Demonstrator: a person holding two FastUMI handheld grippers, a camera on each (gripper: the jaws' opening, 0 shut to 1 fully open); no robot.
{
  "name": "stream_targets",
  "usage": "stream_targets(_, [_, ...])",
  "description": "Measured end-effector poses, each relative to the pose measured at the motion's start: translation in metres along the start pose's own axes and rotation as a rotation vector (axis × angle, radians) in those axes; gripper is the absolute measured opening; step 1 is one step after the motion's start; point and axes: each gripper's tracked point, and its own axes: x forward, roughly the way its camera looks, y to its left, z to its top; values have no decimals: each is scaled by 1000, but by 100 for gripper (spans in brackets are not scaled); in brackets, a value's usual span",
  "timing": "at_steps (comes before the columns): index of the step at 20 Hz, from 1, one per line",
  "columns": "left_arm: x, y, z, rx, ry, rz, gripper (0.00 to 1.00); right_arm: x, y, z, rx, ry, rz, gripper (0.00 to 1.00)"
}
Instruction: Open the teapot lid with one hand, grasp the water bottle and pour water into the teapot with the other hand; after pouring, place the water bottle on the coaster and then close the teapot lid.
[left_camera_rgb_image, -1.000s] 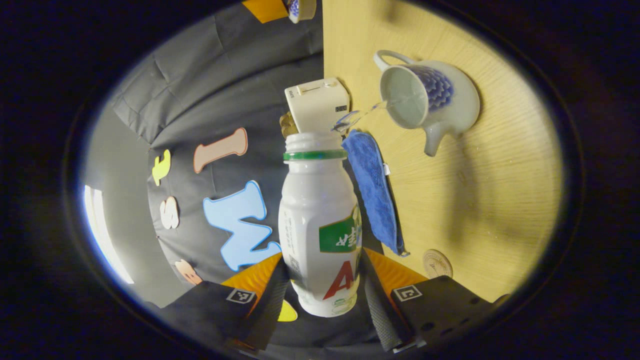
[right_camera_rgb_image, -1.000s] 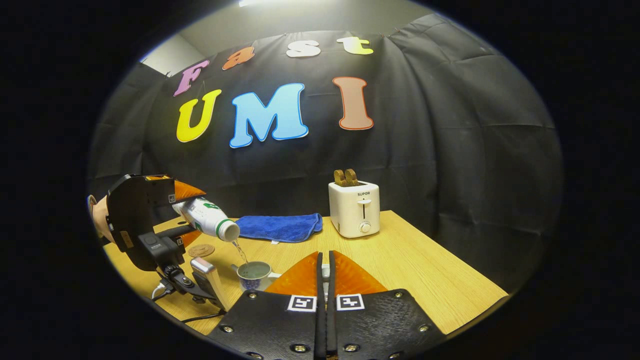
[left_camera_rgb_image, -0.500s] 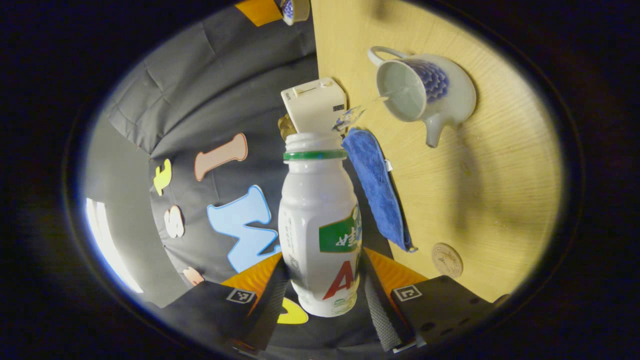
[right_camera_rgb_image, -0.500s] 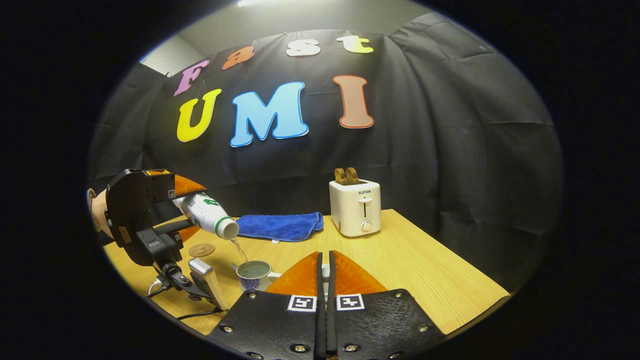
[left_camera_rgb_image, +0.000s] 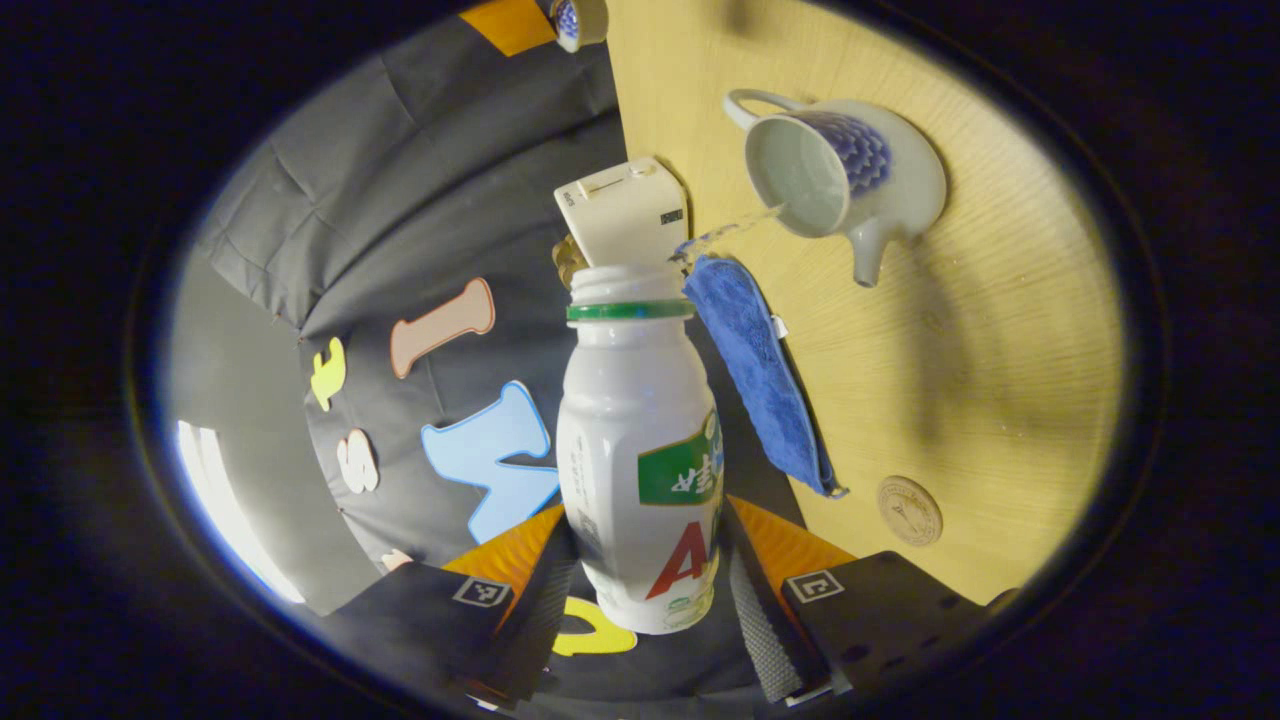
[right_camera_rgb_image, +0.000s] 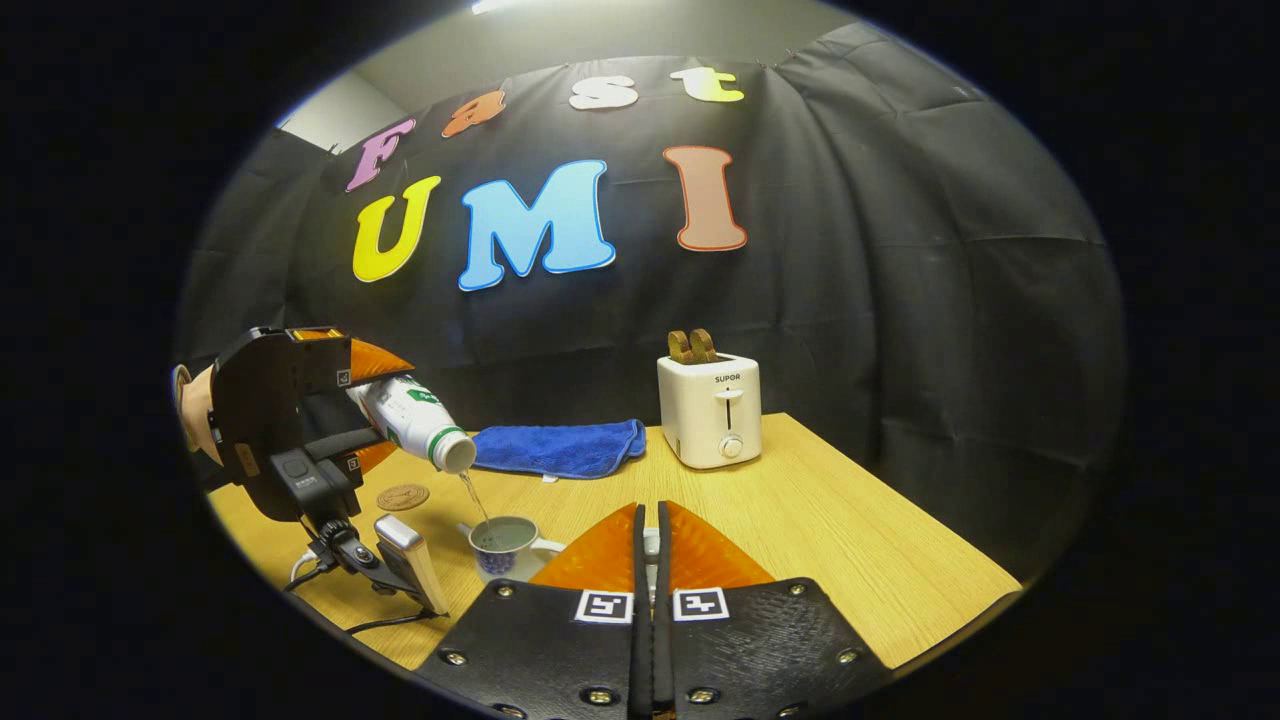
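Note:
My left gripper (left_camera_rgb_image: 648, 540) is shut on a white water bottle (left_camera_rgb_image: 640, 440) with a green neck ring. The bottle is tipped mouth-down over the table. A thin stream of water (left_camera_rgb_image: 730, 228) runs from its mouth into the open blue-and-white teapot (left_camera_rgb_image: 880, 170). In the right gripper view the same bottle (right_camera_rgb_image: 415, 420) pours into the teapot (right_camera_rgb_image: 505, 545) at the lower left. My right gripper (right_camera_rgb_image: 650, 520) is shut on the teapot lid (right_camera_rgb_image: 651, 543), a pale sliver between the fingers. That lid (left_camera_rgb_image: 578, 17) also appears at the top edge. A round coaster (left_camera_rgb_image: 909, 510) lies bare near the cloth.
A white toaster (right_camera_rgb_image: 708, 410) holding toast stands at the back of the wooden table (right_camera_rgb_image: 850, 540). A blue cloth (right_camera_rgb_image: 560, 450) lies left of it. A small device with a cable (right_camera_rgb_image: 400, 560) hangs under the left gripper, close to the teapot.
The left gripper and bottle have risen slightly and the pour goes on. The right gripper has stayed still with the lid.

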Motion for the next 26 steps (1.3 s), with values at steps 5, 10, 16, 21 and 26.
stream_targets(5, [0,4,2,41,-4,9,90,0,-2,-2,-2,1,1,0])
stream_targets(10, [0,10,5,82,-11,25,85,-1,-3,-3,3,5,3,0])
stream_targets(16, [-1,19,13,131,-30,58,85,-3,-3,-4,-1,8,8,0])
stream_targets(21, [-2,25,21,173,-51,102,85,-3,-5,-5,-3,9,3,0])
stream_targets(26, [-2,25,23,157,-66,112,84,-4,-5,-6,-5,14,-2,0])
